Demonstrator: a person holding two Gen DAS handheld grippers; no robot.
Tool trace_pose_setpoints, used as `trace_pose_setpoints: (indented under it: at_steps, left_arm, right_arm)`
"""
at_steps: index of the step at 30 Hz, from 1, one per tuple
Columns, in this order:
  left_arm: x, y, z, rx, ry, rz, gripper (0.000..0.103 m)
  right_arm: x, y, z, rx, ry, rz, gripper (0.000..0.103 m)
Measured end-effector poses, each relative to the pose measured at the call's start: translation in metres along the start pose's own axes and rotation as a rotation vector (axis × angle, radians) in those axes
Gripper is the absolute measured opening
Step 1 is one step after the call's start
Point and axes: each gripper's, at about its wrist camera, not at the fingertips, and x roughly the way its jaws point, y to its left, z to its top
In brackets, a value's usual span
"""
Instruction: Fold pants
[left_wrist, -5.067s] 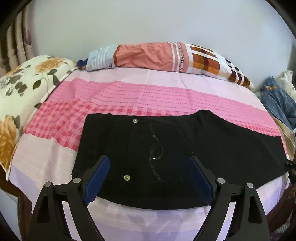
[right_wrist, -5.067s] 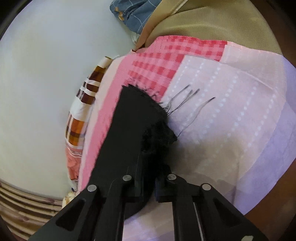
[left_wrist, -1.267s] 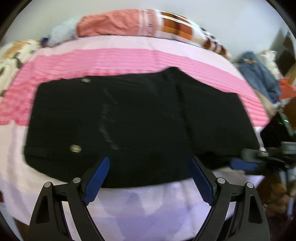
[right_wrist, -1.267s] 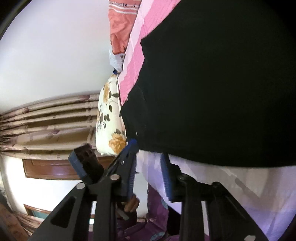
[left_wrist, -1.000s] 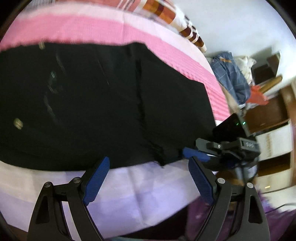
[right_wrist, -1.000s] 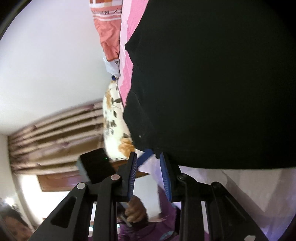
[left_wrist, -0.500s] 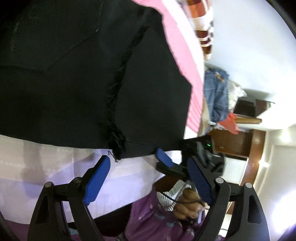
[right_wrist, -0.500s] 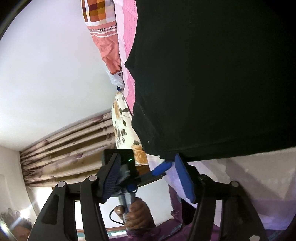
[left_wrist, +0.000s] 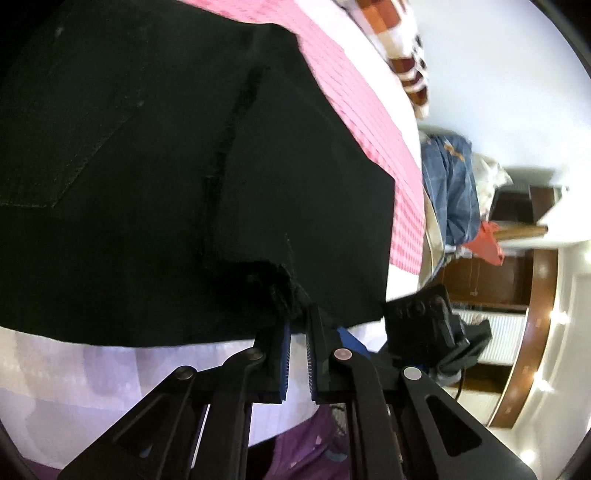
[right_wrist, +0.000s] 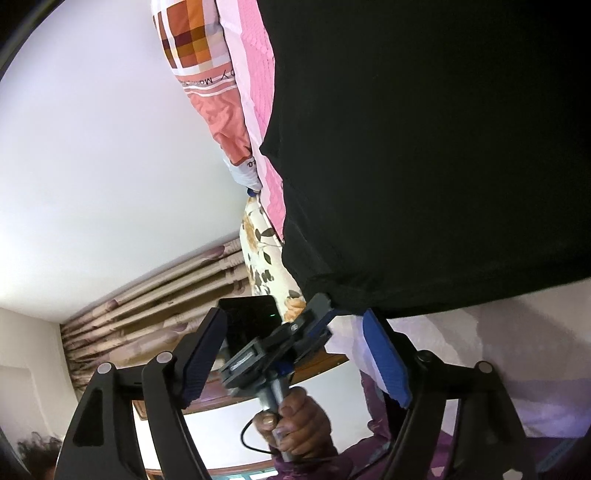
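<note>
The left gripper (left_wrist: 297, 325) has just narrowed its fingers onto the black denim pants' (left_wrist: 155, 177) frayed hem corner; the right gripper (right_wrist: 295, 343) has opened wide beside it, ready for the next fold.

The left gripper (left_wrist: 298, 325) pinches the frayed hem of the black pants (left_wrist: 155, 177), its blue pads nearly together on the cloth. The pants lie folded on a pink-striped bedsheet (left_wrist: 373, 122). The right gripper (left_wrist: 432, 332) sits just beside the fold's near corner.
</note>
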Motion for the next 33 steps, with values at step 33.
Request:
trace_pose_setpoints:
  at_steps: [33]
  left_arm:
    - [0.012,0.014,-0.005,0.036,-0.039,0.095,0.012]
  right_arm:
    - [0.177,0.141,0.09,-1.361,0.557,-0.789,0.056]
